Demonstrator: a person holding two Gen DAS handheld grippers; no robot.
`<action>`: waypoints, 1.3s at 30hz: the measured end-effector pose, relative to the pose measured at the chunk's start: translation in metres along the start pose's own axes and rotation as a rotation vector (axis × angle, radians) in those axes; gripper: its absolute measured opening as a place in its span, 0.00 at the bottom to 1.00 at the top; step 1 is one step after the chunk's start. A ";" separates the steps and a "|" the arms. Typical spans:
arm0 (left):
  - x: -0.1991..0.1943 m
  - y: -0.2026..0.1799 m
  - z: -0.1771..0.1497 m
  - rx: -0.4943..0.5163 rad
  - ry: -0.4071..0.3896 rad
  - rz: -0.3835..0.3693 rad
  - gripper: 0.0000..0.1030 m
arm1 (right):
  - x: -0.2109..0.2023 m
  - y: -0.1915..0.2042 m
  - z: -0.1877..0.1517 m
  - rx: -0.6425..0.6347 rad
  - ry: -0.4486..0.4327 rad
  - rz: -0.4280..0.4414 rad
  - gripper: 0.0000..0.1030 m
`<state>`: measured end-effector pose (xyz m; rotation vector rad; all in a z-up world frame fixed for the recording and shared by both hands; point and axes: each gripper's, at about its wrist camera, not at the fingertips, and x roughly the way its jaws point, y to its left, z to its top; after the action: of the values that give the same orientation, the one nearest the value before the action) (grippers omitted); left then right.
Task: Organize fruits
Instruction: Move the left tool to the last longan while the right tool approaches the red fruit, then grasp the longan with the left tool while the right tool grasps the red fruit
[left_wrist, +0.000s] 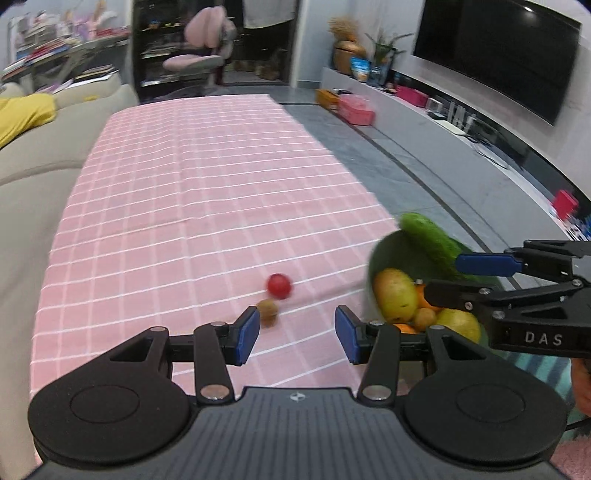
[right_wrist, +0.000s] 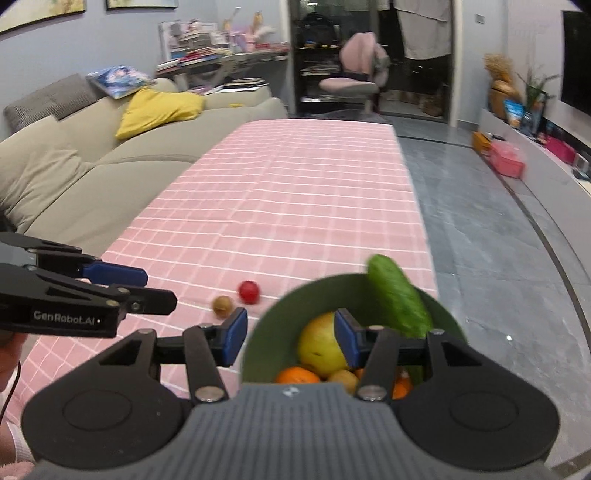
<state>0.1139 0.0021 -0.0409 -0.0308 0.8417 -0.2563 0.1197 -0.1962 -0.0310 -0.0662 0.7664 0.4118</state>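
One green bowl (right_wrist: 273, 332); one cucumber (right_wrist: 399, 299); one red tomato (right_wrist: 248, 291); one kiwi (right_wrist: 222, 305) on the cloth; two grippers.

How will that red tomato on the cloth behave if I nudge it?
The red tomato looks round and smooth, so it will probably roll and may bump the kiwi close beside it. Its glossy skin could slip between hard pads.

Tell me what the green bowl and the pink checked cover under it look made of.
Green bowl: probably plastic or glazed ceramic; its wall is smooth, evenly coloured and matte, and blur leaves it open. Pink checked tablecloth: woven fabric, matte, judging by the fold creases across it and the way it drapes over the table edge.
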 end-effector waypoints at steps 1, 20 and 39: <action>0.000 0.005 -0.001 -0.012 0.002 0.009 0.54 | 0.003 0.003 0.000 -0.013 0.006 0.007 0.48; 0.075 0.024 -0.005 -0.132 0.082 0.004 0.49 | 0.087 0.016 0.043 -0.068 0.099 0.090 0.30; 0.124 0.032 -0.007 -0.196 0.167 0.028 0.33 | 0.159 0.003 0.046 -0.061 0.198 0.104 0.26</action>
<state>0.1945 0.0046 -0.1408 -0.1823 1.0306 -0.1505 0.2514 -0.1300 -0.1066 -0.1264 0.9548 0.5332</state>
